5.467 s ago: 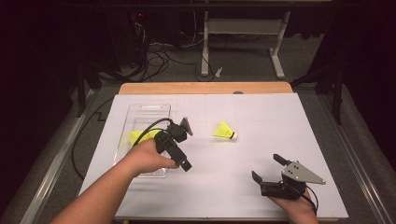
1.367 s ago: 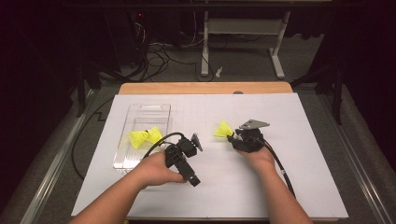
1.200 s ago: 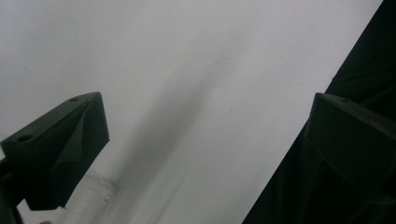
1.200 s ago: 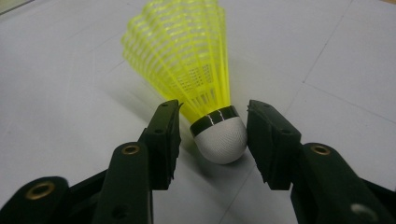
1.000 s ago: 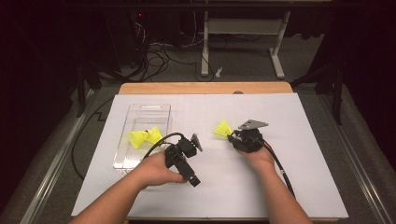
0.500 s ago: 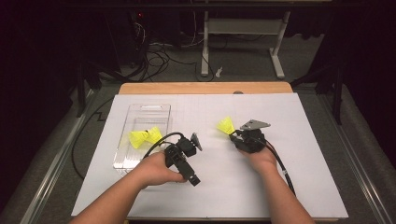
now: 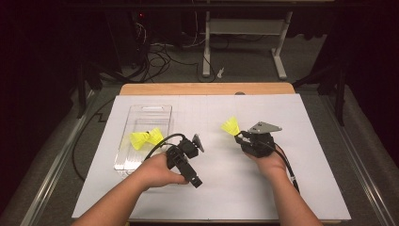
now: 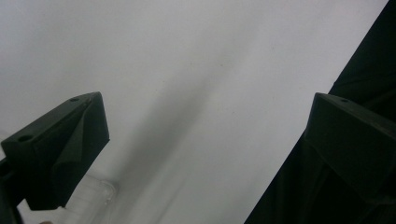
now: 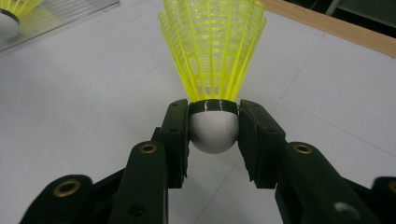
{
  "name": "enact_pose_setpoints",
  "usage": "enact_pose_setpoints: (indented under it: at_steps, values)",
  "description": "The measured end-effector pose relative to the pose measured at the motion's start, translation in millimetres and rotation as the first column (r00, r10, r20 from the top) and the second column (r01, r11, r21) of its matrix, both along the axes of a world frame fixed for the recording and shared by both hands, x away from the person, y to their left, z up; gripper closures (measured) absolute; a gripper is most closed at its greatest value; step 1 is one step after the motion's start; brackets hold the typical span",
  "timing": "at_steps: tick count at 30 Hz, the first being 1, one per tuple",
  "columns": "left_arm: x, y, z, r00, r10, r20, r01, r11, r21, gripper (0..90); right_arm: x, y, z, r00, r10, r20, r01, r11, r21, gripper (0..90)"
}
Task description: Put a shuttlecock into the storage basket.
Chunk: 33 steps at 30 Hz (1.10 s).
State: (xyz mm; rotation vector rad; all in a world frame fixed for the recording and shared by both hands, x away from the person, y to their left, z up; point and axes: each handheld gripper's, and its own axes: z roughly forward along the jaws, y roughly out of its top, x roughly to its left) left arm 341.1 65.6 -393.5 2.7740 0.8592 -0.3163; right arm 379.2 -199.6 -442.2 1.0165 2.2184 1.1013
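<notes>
While the right gripper (image 9: pixel 213 135) clamps the white rounded cork of a yellow plastic-skirted shuttlecock (image 9: pixel 213 60), both black jaws press on the cork's sides, skirt fanning away past the tips, clear of the white paper-covered table (image 9: pixel 79 84). Seen from the high view, that right gripper (image 7: pixel 241 136) sits at about 3 o'clock of table centre, shuttlecock (image 7: pixel 230 126) poking out toward 10 o'clock from the hand, lifted off the sheet. Right hand (image 7: pixel 269 162) grips the tool from 5 o'clock.

Left gripper (image 7: pixel 195 143) is just right of the clear rectangular plastic tray (image 7: pixel 141 160), around 8 o'clock of centre, held by the left hand (image 7: pixel 157 172). Its jaws stand wide apart in the left gripper view, nothing between them, bare white sheet beyond, a tray corner (image 8: pixel 95 198) at lower left.

Second yellow shuttlecock (image 7: pixel 146 138) lies inside the tray, on its side, well apart from the held one; it shows again at 10 o'clock of the right gripper view (image 9: pixel 11 14).
</notes>
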Motion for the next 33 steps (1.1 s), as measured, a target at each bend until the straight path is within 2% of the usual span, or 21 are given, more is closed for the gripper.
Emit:
enact_pose_setpoints:
  at_steps: [5,7,12,18,19,29,33]
  values:
    - [1.3,-1.7,0.0,1.0,0.006,-0.002,-0.006,1.0,0.004,1.0,-10.6,-5.1,4.1,0.9999,-0.013,0.005,0.012,0.999,0.035,65.8]
    - [1.1,-2.5,0.2,1.0,0.006,0.0,-0.006,1.0,0.005,1.0,-15.6,-6.4,4.9,0.9999,-0.002,0.012,0.001,0.999,0.045,65.9]
    - [0.6,-4.5,-0.8,1.0,-0.004,-0.001,0.004,1.0,0.009,1.0,-26.8,-10.9,4.0,0.9997,0.014,0.021,-0.015,0.998,0.054,65.9]
    - [0.6,-5.4,-1.0,1.0,-0.004,0.002,0.004,0.9999,0.01,1.0,-40.5,-15.1,-1.0,0.999,0.035,0.026,-0.036,0.999,0.035,65.9]
    - [0.6,-5.4,-0.4,1.0,0.001,0.002,-0.001,1.0,0.0,1.0,-43.5,-15.8,-2.1,0.9987,0.041,0.029,-0.042,0.999,0.035,65.9]
    - [0.4,-7.5,-1.6,1.0,0.004,0.004,-0.004,1.0,0.007,1.3,-69.7,-24.5,-10.1,0.997,0.071,0.031,-0.073,0.996,0.043,65.8]
    - [-1.1,-8.5,1.3,0.9999,0.008,0.014,-0.008,1.0,0.002,1.4,-79.8,-29.1,-14.8,0.9971,0.071,0.027,-0.073,0.995,0.064,65.9]
